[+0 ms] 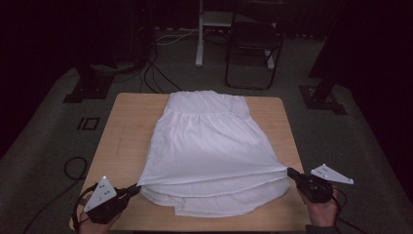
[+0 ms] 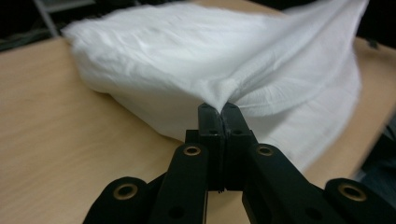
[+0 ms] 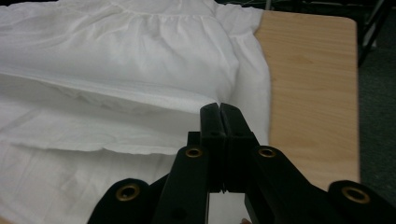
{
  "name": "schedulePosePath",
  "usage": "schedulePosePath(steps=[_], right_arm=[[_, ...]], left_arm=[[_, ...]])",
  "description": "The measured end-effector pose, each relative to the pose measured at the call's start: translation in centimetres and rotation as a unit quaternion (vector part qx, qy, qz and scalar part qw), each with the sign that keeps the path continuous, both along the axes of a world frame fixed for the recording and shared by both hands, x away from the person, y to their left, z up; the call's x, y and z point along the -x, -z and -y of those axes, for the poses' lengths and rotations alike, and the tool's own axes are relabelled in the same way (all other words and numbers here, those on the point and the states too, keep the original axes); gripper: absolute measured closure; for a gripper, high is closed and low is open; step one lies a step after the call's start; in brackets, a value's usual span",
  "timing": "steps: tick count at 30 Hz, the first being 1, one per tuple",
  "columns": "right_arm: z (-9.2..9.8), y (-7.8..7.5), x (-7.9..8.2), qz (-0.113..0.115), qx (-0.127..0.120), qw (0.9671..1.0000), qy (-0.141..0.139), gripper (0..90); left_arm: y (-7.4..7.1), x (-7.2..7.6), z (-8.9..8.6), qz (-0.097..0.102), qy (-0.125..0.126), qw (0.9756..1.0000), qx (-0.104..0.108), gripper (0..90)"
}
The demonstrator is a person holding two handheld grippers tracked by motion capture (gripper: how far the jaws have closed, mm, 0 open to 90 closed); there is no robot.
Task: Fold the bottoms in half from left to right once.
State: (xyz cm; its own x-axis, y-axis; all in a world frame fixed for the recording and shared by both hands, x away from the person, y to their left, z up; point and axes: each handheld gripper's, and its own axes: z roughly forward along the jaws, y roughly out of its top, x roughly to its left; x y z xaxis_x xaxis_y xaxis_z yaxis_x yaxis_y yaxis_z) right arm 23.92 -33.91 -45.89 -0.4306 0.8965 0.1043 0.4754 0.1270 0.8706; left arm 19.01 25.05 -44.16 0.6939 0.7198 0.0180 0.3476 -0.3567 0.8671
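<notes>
left gripper (image 1: 134,189) at near-left corner, right gripper (image 1: 291,172) at near-right, jaws pressed together (both), hands behind

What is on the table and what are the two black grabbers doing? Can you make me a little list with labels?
Thing: white gathered cloth dress, lying flat, hem toward the person
Surface: light wooden table
Left gripper: shut on the top layer's left hem corner
Right gripper: shut on the top layer's right hem corner
Hem: top layer lifted and pulled taut between the grippers, lower layers resting on the table
Behind the table: dark folding chair
</notes>
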Motion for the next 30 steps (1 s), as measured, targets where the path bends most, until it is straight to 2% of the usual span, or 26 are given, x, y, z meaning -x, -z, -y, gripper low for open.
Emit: schedulePosePath(steps=[2, 4, 5, 6, 8, 10, 11, 12, 13, 15, 16, 17, 18, 20, 21, 23, 27, 28, 29, 30], right_arm=[[0.7, 0.3, 1.1, -0.001, 0.003, 1.0, 0.004, 88.8], [1.1, 0.7, 1.6, -0.007, 0.004, 0.9999, 0.007, 88.8], [1.4, 1.1, 1.9, -0.013, 0.006, 0.9999, 0.008, 88.8], [2.2, 2.8, 2.6, -0.036, 0.019, 0.999, 0.02, 88.8], [2.7, 4.4, 2.7, -0.064, 0.021, 0.9973, 0.031, 88.9], [3.1, 5.8, 2.5, -0.087, 0.024, 0.9954, 0.033, 88.3], [3.2, 6.5, 2.3, -0.108, 0.026, 0.9933, 0.032, 86.8], [3.2, 6.9, 2.1, -0.12, 0.033, 0.9917, 0.035, 79.5], [3.3, 7.1, 1.9, -0.125, 0.034, 0.9909, 0.034, 68.4], [3.5, 6.6, 1.9, -0.111, 0.028, 0.9932, 0.025, 58.6], [3.5, 6.6, 1.9, -0.111, 0.028, 0.9932, 0.025, 58.6], [3.5, 6.1, 1.9, -0.1, 0.021, 0.9945, 0.022, 55.8], [3.6, 5.0, 1.5, -0.08, 0.007, 0.9966, 0.018, 54.4], [3.4, 4.1, 0.6, -0.07, 0.003, 0.9974, 0.014, 54.6], [3.0, 3.7, 0.0, -0.067, 0.006, 0.9977, 0.012, 55.5], [2.4, 3.3, -1.6, -0.061, 0.007, 0.9981, 0.005, 57.6], [0.7, 3.3, -5.5, -0.061, 0.003, 0.9981, -0.006, 61.0], [0.7, 3.3, -5.5, -0.061, 0.003, 0.9981, -0.006, 61.0], [0.2, 3.5, -6.5, -0.062, 0.003, 0.998, -0.007, 62.1], [-0.6, 3.7, -8.4, -0.064, 0.005, 0.9979, -0.01, 62.7]], left_arm=[[0.6, 0.0, 0.3, -0.021, 0.018, 0.9996, -0.006, 89.1], [0.9, -0.1, 0.4, -0.027, 0.022, 0.9994, -0.004, 88.4], [1.9, -0.5, 0.7, -0.052, 0.038, 0.998, 0.002, 88.4], [2.3, -0.7, 0.9, -0.057, 0.038, 0.9977, -0.004, 83.8], [2.8, -1.0, 1.2, -0.064, 0.033, 0.9972, -0.018, 77.7], [3.1, -1.4, 1.1, -0.071, 0.027, 0.997, -0.014, 69.1], [3.1, -1.6, 0.9, -0.07, 0.021, 0.9972, -0.014, 67.1], [3.1, -1.8, 0.8, -0.07, 0.014, 0.9974, -0.013, 64.2], [3.2, -2.1, 0.6, -0.07, 0.007, 0.9974, -0.014, 61.6], [3.2, -2.9, 0.1, -0.073, -0.009, 0.9972, -0.013, 58.6], [3.2, -2.9, 0.1, -0.073, -0.009, 0.9972, -0.013, 56.9], [3.3, -4.0, -0.3, -0.075, -0.022, 0.9969, -0.012, 56.9], [3.3, -4.6, -0.5, -0.073, -0.032, 0.9968, -0.011, 54.6], [3.2, -6.1, -0.8, -0.072, -0.046, 0.9963, -0.012, 51.9], [3.3, -6.8, -0.9, -0.068, -0.053, 0.9962, -0.013, 50.9], [3.4, -8.6, -1.1, -0.073, -0.066, 0.9951, -0.01, 49.6], [3.9, -12.1, -1.5, -0.079, -0.087, 0.993, -0.008, 45.8], [3.9, -12.1, -1.5, -0.079, -0.087, 0.993, -0.008, 45.6], [4.1, -13.8, -1.7, -0.083, -0.098, 0.9917, -0.002, 45.6], [4.2, -14.3, -1.8, -0.084, -0.101, 0.9914, 0.0, 45.6]])
